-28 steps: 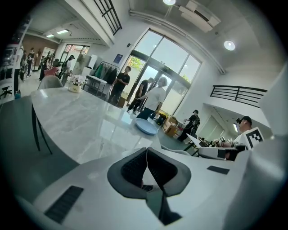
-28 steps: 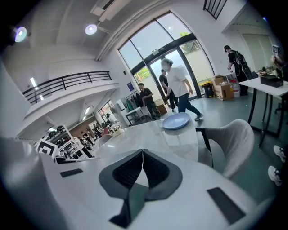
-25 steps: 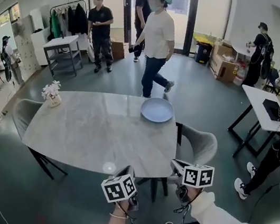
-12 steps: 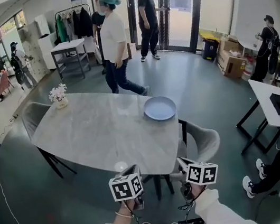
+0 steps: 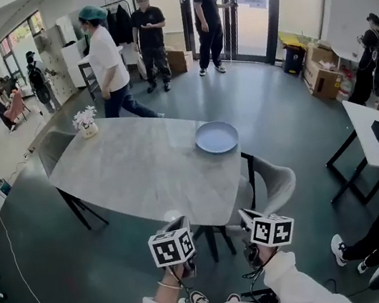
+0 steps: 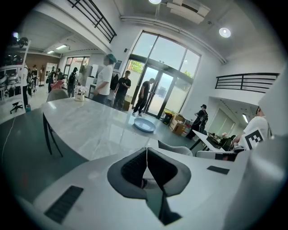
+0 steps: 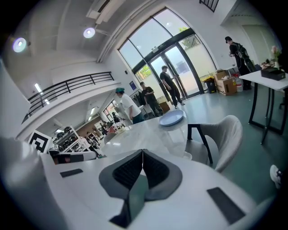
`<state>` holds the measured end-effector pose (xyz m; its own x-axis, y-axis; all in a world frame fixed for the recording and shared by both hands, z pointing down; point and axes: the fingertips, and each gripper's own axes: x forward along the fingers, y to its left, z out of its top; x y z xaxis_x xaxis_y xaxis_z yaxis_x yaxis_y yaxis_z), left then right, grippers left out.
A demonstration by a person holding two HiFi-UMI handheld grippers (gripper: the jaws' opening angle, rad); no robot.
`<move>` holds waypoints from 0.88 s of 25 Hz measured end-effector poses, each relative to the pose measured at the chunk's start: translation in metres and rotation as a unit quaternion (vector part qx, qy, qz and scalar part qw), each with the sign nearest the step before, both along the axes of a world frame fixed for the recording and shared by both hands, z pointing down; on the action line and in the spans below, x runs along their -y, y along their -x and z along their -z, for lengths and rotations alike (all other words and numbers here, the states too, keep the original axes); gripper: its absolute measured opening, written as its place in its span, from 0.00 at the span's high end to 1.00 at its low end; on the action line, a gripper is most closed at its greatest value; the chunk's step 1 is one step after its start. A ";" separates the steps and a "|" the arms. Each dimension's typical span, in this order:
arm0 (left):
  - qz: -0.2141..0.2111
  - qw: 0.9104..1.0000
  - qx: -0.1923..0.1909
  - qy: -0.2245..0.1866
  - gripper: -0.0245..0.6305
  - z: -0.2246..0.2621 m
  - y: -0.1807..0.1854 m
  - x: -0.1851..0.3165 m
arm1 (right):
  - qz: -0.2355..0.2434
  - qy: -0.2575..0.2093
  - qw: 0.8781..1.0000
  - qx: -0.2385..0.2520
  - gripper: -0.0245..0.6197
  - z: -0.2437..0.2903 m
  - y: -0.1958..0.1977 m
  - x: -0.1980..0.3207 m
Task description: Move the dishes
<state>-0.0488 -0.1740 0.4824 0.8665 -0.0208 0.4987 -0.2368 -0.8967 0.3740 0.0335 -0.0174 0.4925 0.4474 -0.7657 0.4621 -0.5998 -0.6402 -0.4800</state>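
Pale-blue round shallow plate [image 5: 217,137] lies flat on the grey marble oval tabletop [image 5: 142,170], near its far right edge, with nothing on it.

Head view: left gripper [image 5: 175,231] and right gripper [image 5: 249,219] are held low, side by side, just off the near edge. Both are well apart from the plate. A small white vase of flowers [image 5: 86,122] stands at the far left end. A grey upholstered chair [image 5: 276,184] sits at the right side, between the person and the plate.

Left gripper view: jaws pressed together, nothing between them. Plate [image 6: 144,125] is visible far ahead across the tabletop.

Right gripper view: jaws likewise pressed together and empty. Plate [image 7: 171,118] is ahead, beyond the chair back.

Judgement: this fits the plate waiting to be fetched or one already set down there. The pictures do not settle which. Handling note: the low rim is the only purchase, so pinch it squarely and carry it level. It sits close to the edge, so a sideways nudge risks sliding it off.
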 end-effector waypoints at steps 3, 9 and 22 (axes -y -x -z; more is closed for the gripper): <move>0.008 1.000 0.002 -0.003 0.95 -0.003 -0.001 -0.010 | 0.004 0.002 1.000 0.003 0.87 -0.005 0.000 -0.012; 0.008 1.000 0.006 -0.006 0.95 -0.001 0.006 -0.020 | 0.019 0.017 1.000 0.000 0.87 -0.009 0.011 -0.016; 0.017 1.000 0.010 -0.011 0.95 -0.002 0.015 -0.014 | 0.044 0.033 0.998 -0.022 0.87 -0.009 0.022 0.003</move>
